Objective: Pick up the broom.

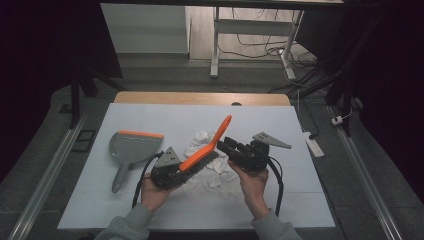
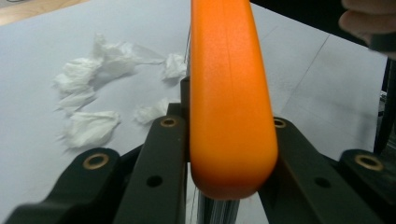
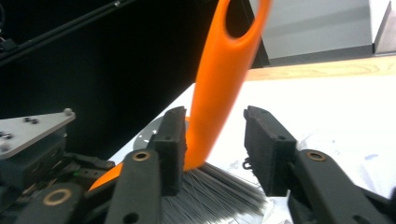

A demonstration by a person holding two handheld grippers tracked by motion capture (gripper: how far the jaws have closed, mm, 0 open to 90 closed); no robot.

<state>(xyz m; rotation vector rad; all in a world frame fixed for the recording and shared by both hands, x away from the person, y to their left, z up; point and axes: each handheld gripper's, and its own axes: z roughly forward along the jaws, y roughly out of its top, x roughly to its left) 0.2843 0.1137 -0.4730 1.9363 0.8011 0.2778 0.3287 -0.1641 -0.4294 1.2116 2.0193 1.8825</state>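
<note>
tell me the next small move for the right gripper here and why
Probably close the right gripper on the orange plastic brush handle. Its jaws stand open on either side of the handle, while the left gripper already clamps the brush's end; crumpled white paper scraps wait beside the grey dustpan.

Count of items on the white tabletop: one orange-handled brush, one grey dustpan with an orange lip, lying toward the left edge, and one loose cluster of crumpled white paper scraps near the centre. The left gripper view shows at least six separate scraps; the high view shows more beneath and beside the brush, but an exact total cannot be told. Two handheld grippers are present: one left gripper and one right gripper, each with two black jaws. Two hands, one per gripper. One wooden strip runs along the far edge.
</note>
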